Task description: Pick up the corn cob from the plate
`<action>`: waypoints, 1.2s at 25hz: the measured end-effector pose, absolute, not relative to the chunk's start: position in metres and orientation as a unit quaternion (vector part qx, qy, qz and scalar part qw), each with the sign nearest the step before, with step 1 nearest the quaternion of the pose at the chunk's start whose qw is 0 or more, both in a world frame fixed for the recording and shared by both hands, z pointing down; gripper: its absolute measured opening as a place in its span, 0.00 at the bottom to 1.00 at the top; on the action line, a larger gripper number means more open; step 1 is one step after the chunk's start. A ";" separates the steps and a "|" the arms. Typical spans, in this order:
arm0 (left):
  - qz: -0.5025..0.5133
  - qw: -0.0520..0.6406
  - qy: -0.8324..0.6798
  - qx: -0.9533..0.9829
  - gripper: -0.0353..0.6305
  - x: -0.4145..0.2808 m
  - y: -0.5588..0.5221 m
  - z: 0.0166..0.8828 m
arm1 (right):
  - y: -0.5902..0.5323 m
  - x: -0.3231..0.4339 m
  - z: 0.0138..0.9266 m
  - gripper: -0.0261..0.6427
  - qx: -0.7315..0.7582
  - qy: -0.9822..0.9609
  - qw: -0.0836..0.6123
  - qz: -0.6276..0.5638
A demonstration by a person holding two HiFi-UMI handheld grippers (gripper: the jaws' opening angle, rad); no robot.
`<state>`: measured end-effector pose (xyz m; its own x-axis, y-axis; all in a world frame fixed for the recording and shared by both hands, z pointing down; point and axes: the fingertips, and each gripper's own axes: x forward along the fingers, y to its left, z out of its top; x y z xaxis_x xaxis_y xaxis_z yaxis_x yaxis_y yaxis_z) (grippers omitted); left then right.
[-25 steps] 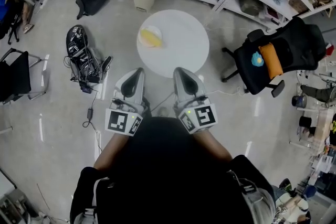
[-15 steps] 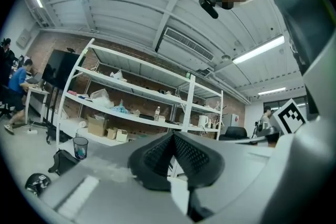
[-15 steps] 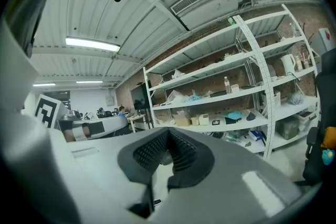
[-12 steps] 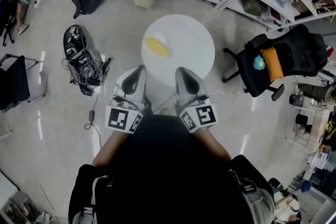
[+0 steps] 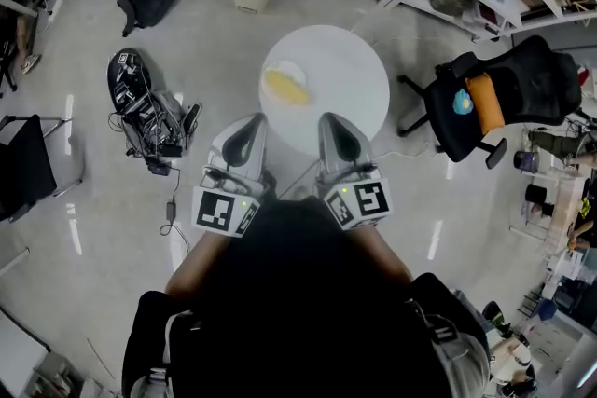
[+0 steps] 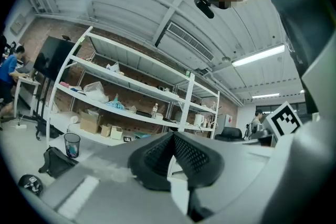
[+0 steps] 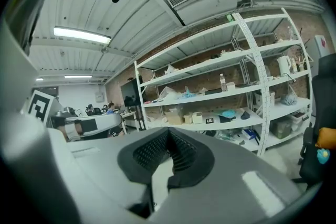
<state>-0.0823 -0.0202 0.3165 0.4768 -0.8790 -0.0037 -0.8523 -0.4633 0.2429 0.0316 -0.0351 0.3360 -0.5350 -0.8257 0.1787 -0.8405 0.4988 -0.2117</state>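
Head view: corn cob (image 5: 286, 89) on plate (image 5: 279, 70), ahead of left tool (image 5: 249, 120), apart.

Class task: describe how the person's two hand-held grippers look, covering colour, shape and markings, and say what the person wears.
The left hand-held gripper and right hand-held gripper match: light grey shells tapering towards the tips, with black dimpled pads inside. Each carries a cube with black-and-white square markers at the rear and a small green light. The person wears a black top.

You stood over a smooth, matt white table (image 5: 350, 75) at upper centre, on a hard glossy grey floor (image 5: 103, 191)
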 end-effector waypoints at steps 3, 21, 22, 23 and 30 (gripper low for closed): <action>-0.065 0.110 -0.498 0.858 0.06 -0.094 -0.028 0.318 | -0.040 0.024 0.338 0.05 0.495 -0.858 0.030 0.136; -0.068 0.129 -0.490 0.860 0.06 -0.106 -0.057 0.334 | -0.063 0.012 0.361 0.05 0.502 -0.850 0.051 0.150; -0.066 0.131 -0.491 0.859 0.06 -0.106 -0.061 0.336 | -0.067 0.012 0.364 0.05 0.501 -0.850 0.053 0.153; -0.065 0.132 -0.492 0.858 0.06 -0.106 -0.065 0.339 | -0.070 0.012 0.367 0.05 0.500 -0.850 0.055 0.156; -0.050 0.153 -0.500 0.851 0.06 -0.099 -0.092 0.359 | -0.096 0.016 0.396 0.05 0.488 -0.851 0.080 0.177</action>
<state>-0.0993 -0.0921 0.3591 0.4955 -0.8659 0.0681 -0.8354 -0.4536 0.3104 0.0156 -0.0958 0.3960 -0.5109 -0.8020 0.3094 -0.8589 0.4611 -0.2228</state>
